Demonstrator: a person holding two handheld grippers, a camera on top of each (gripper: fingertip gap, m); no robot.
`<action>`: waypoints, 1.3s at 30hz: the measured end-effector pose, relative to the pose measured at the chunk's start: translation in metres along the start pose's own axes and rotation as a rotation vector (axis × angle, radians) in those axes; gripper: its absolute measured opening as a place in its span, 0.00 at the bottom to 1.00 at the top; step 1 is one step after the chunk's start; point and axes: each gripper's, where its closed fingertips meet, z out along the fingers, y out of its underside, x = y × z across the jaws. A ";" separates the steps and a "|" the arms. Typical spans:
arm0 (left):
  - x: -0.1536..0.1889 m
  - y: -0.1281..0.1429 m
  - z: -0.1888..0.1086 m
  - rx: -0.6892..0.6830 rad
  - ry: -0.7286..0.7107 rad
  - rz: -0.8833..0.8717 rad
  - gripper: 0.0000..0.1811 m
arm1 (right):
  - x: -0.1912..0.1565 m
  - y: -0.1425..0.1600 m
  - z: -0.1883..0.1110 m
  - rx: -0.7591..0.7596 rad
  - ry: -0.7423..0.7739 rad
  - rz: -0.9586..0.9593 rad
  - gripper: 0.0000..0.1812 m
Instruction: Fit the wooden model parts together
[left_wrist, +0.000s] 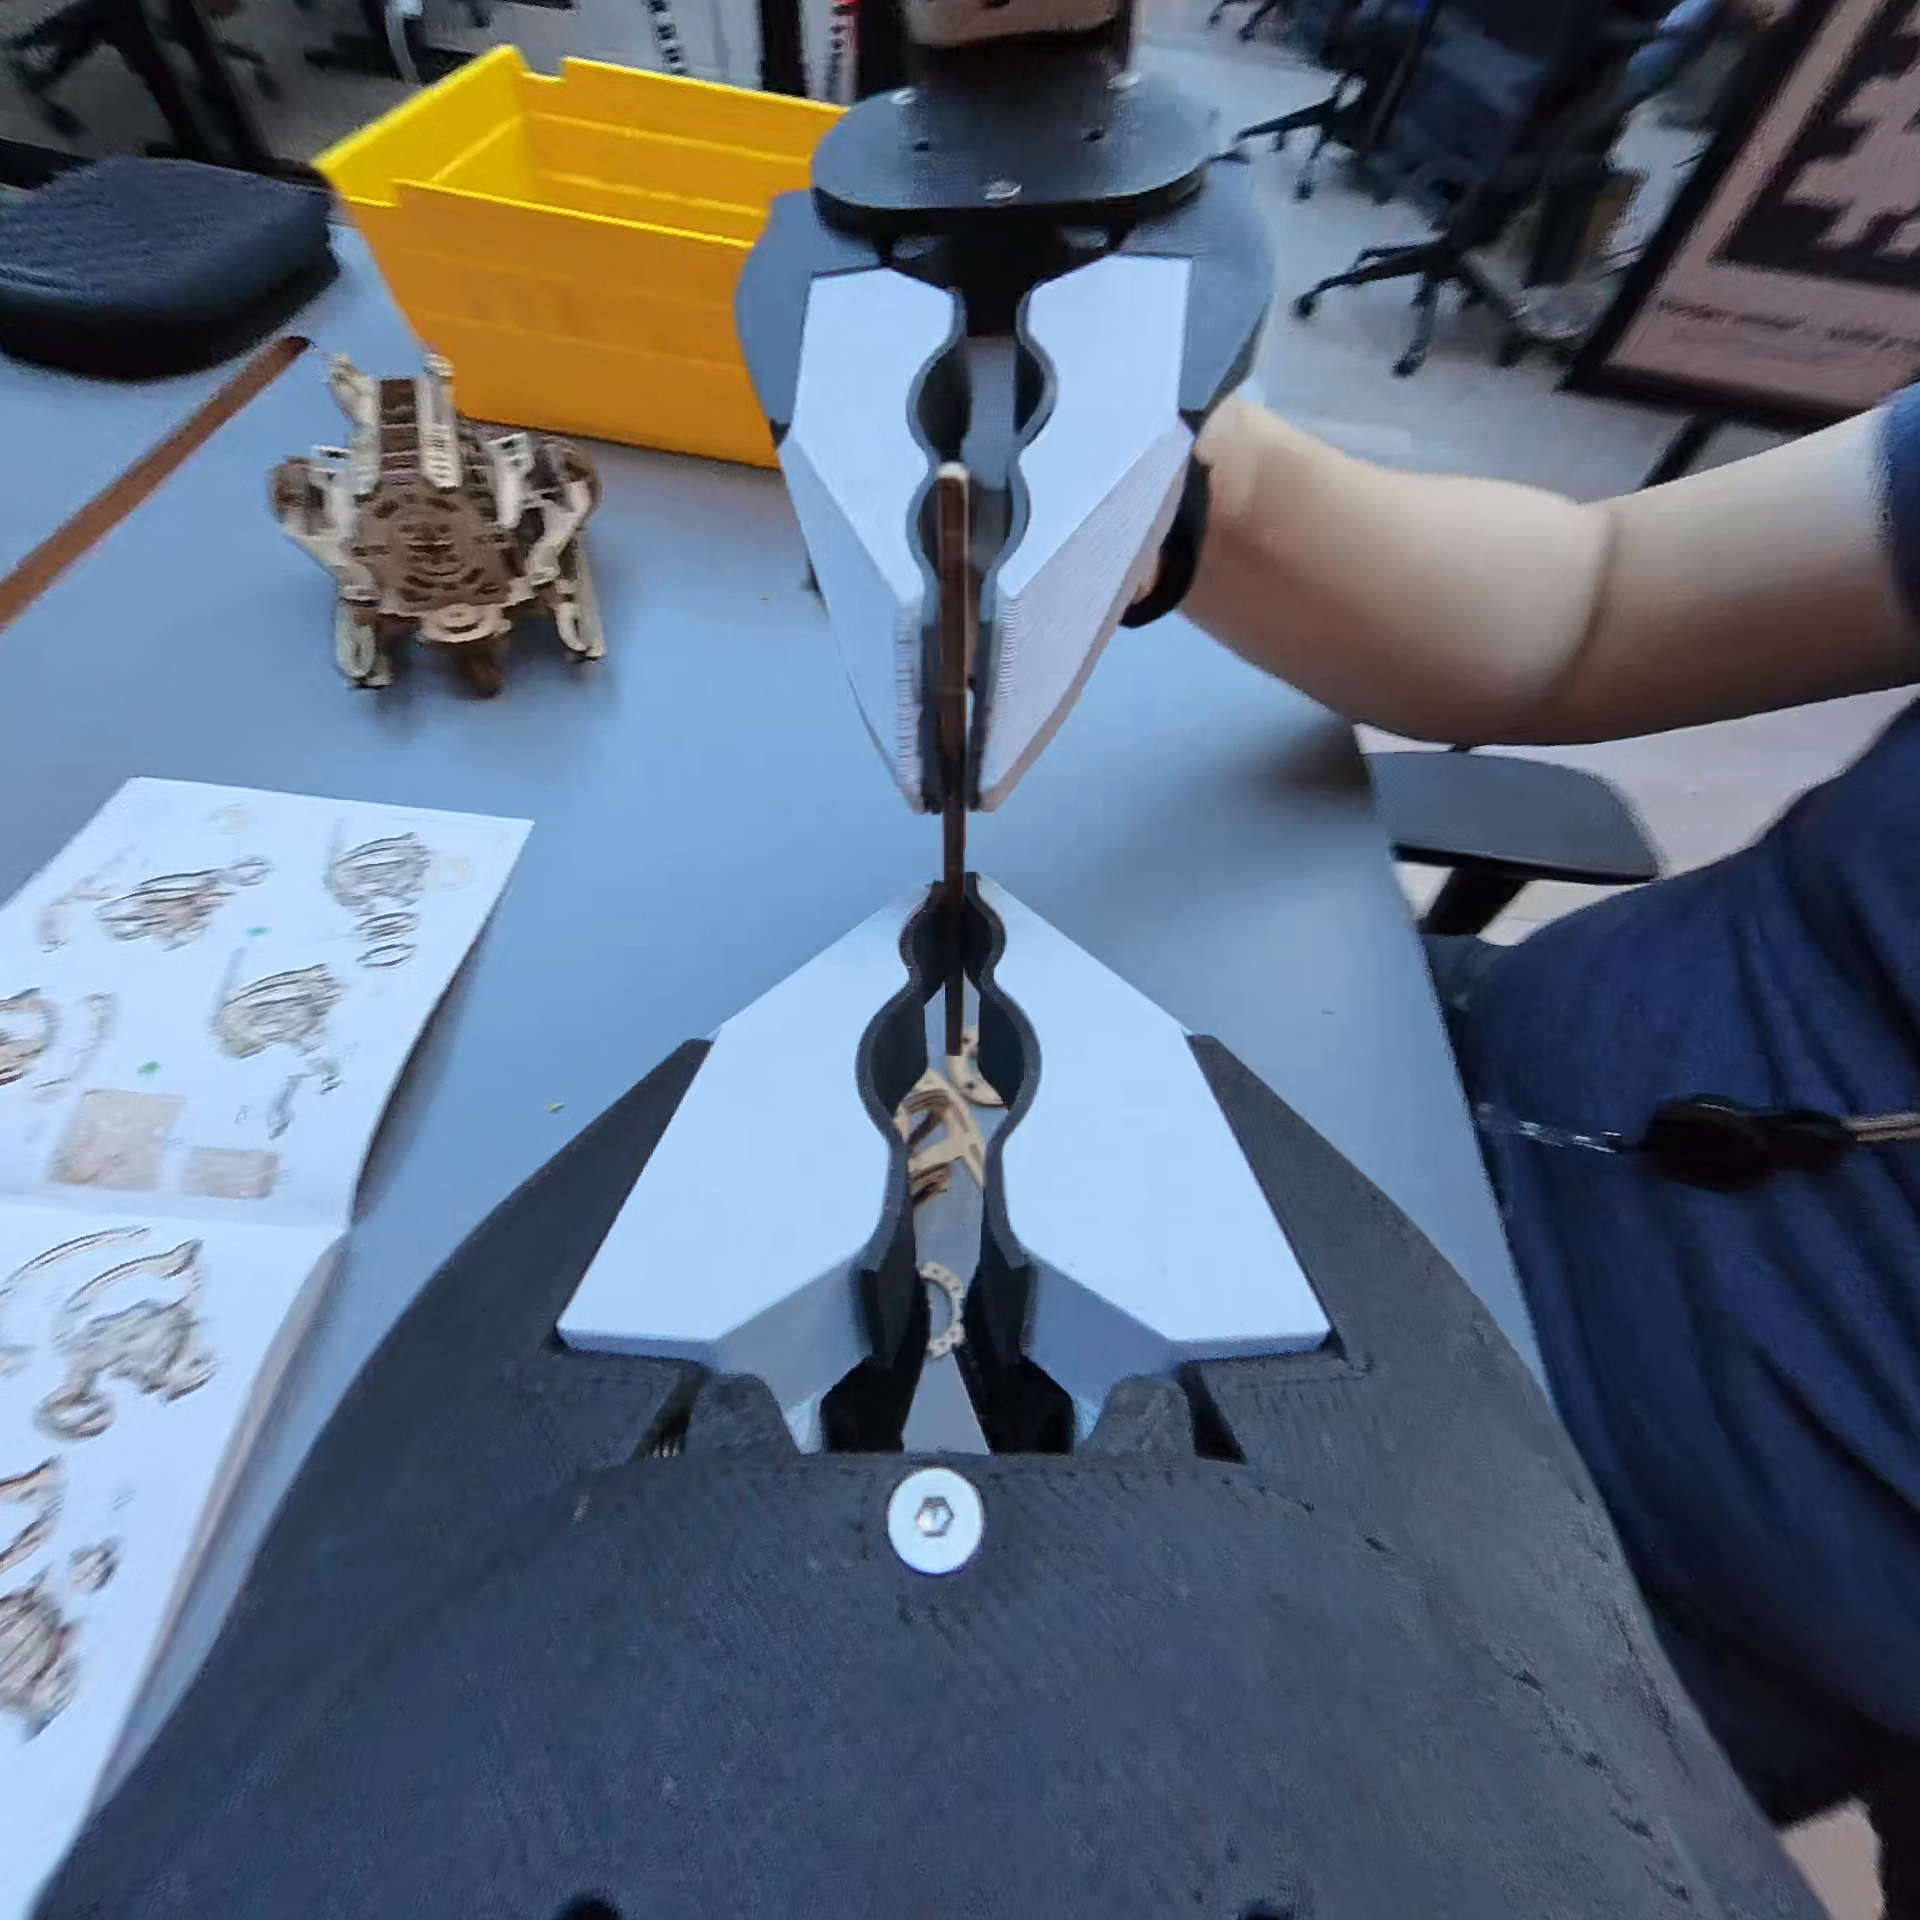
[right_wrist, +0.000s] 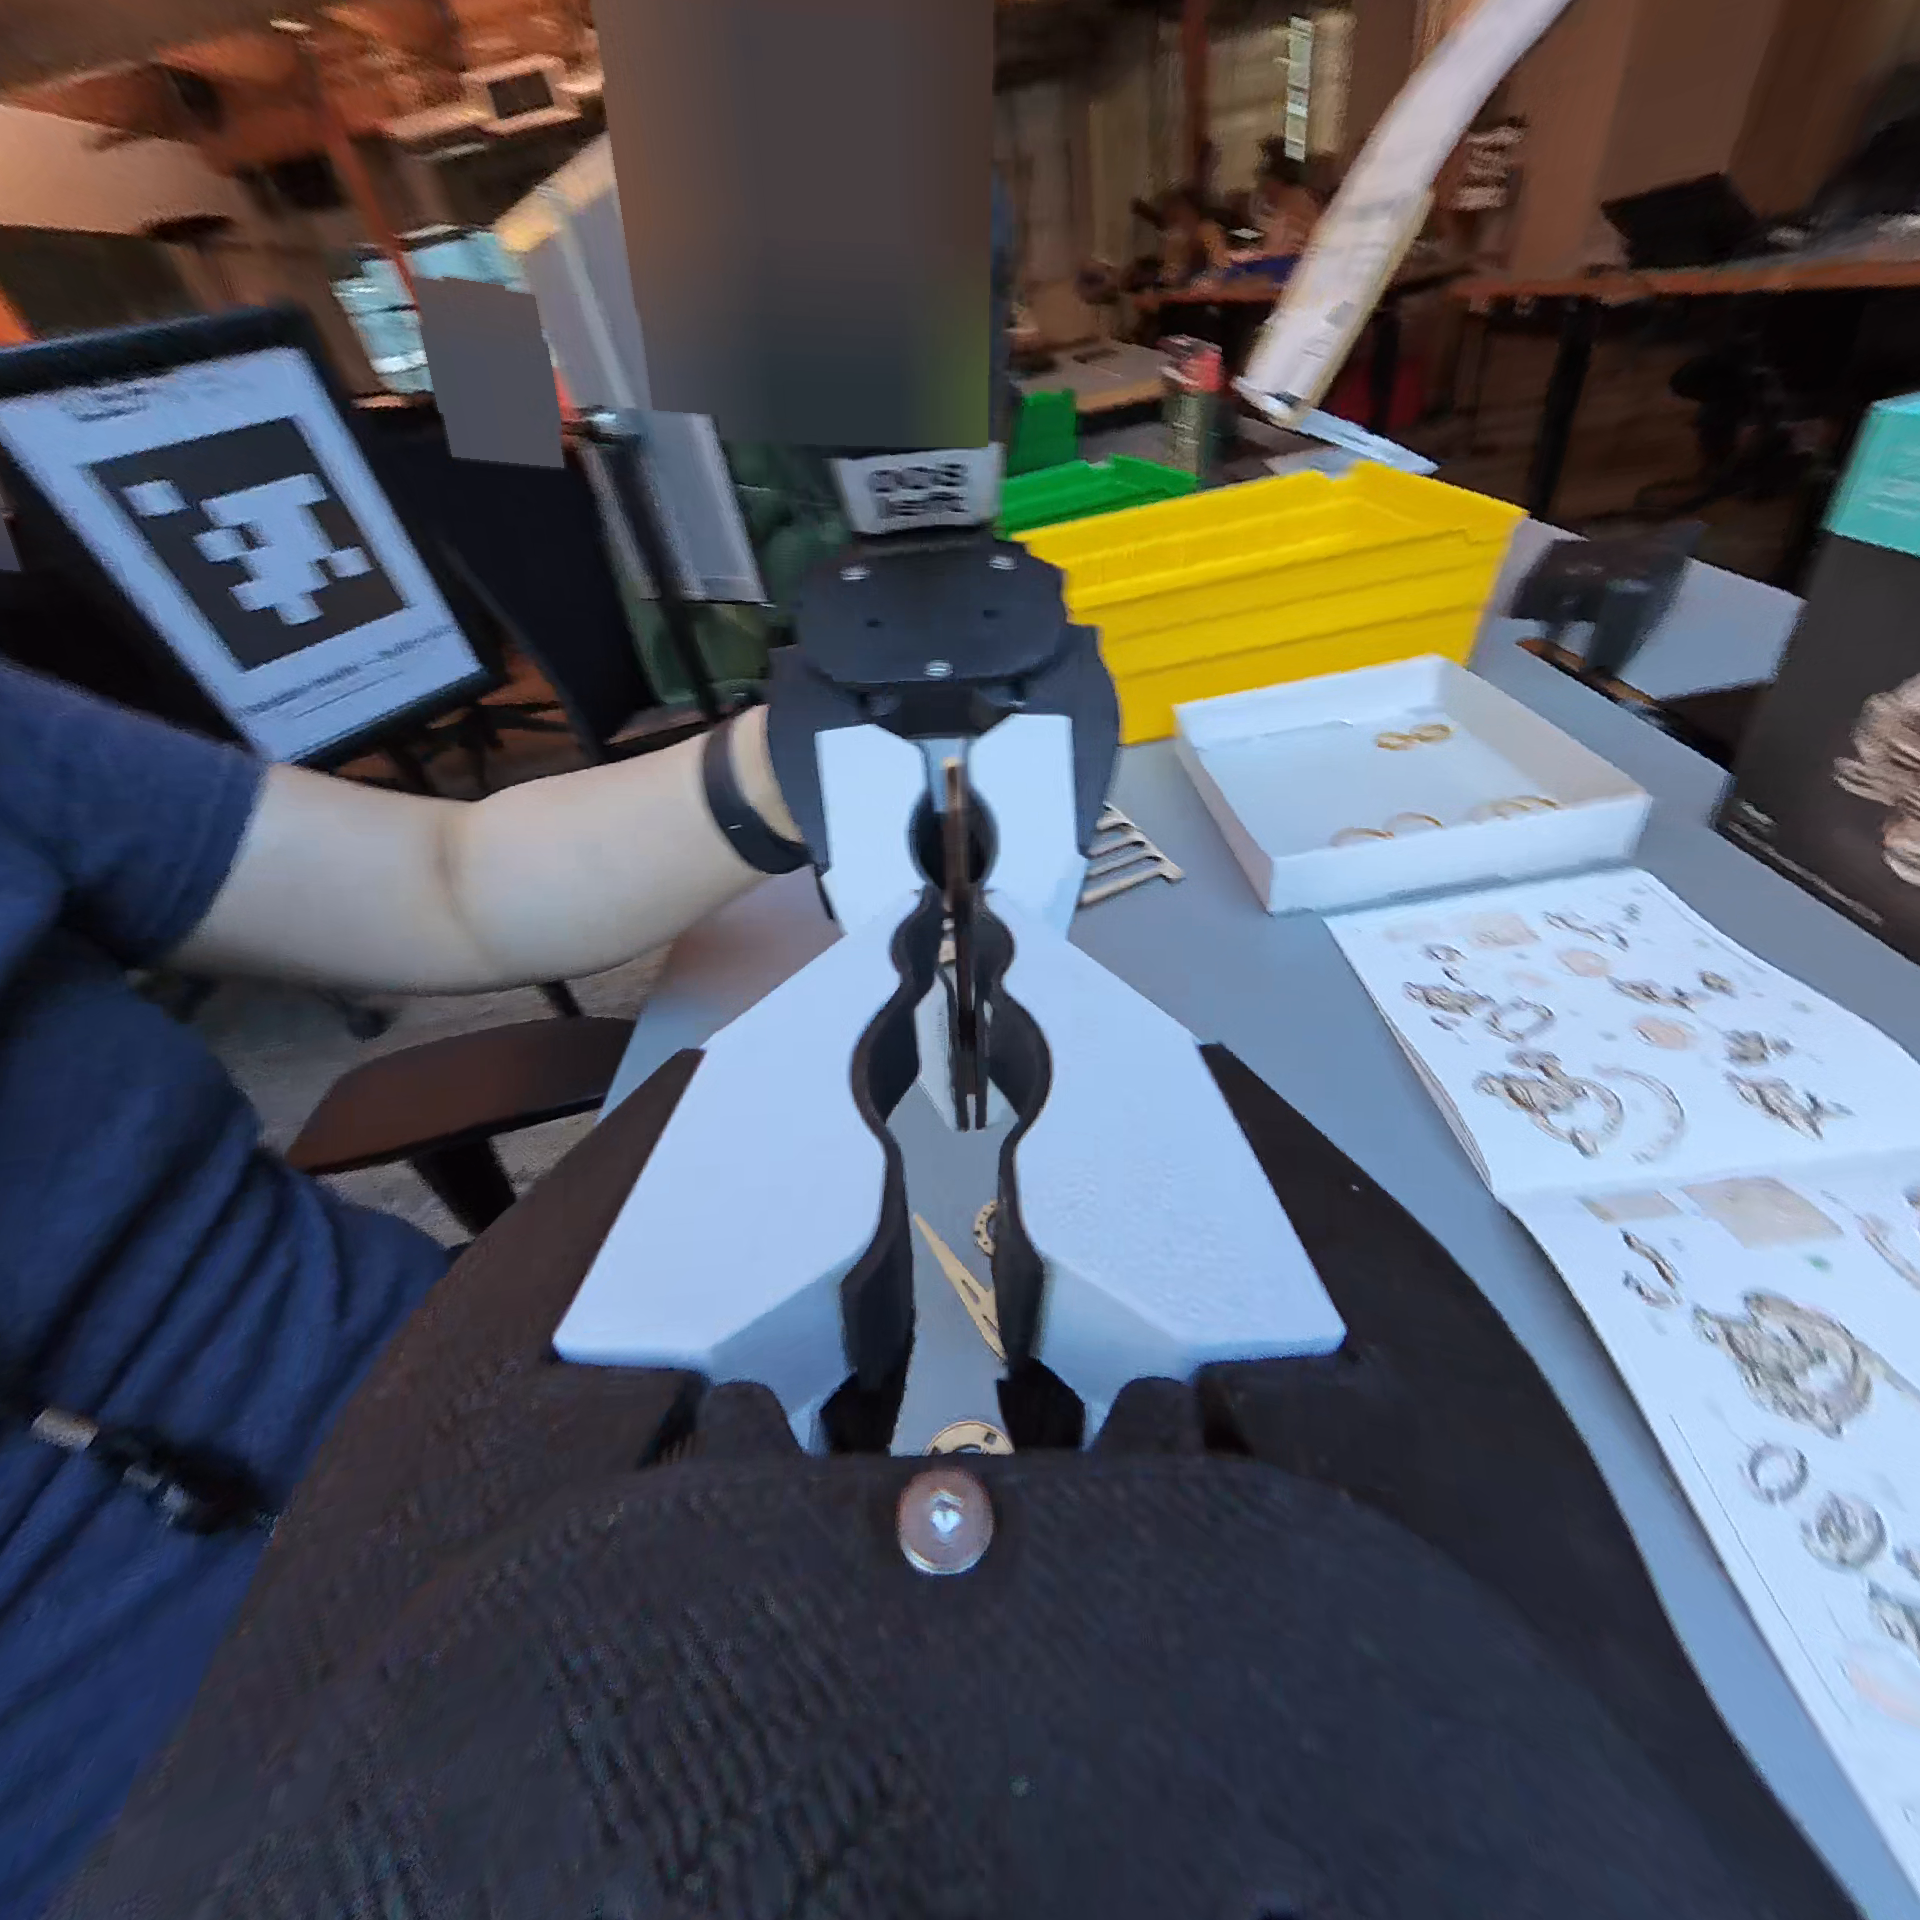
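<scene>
Grey table (left_wrist: 675, 748) in a workshop, bearing a yellow plastic bin (left_wrist: 582, 260), an open instruction booklet (left_wrist: 208, 997), a white shallow tray (right_wrist: 1403, 790) of small wooden rings and a partly built wooden model (left_wrist: 436, 530). Above the table the left gripper (left_wrist: 951, 904) and right gripper (left_wrist: 945, 800) meet tip to tip. Both are closed almost fully on one thin flat wooden model part (left_wrist: 953, 665), seen edge-on, which spans the short gap between them. Loose wooden pieces (left_wrist: 940, 1132) lie on the table beneath.
</scene>
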 end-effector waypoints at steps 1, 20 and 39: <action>0.003 -0.002 0.000 0.002 0.036 -0.013 0.00 | -0.004 -0.003 -0.003 0.012 -0.050 -0.018 0.08; 0.056 -0.001 0.001 -0.153 0.567 -0.152 0.00 | -0.033 0.009 -0.010 -0.021 -0.561 -0.175 0.02; 0.051 -0.025 -0.031 0.148 0.734 -0.418 0.00 | -0.027 -0.004 0.006 0.025 -0.457 -0.357 0.04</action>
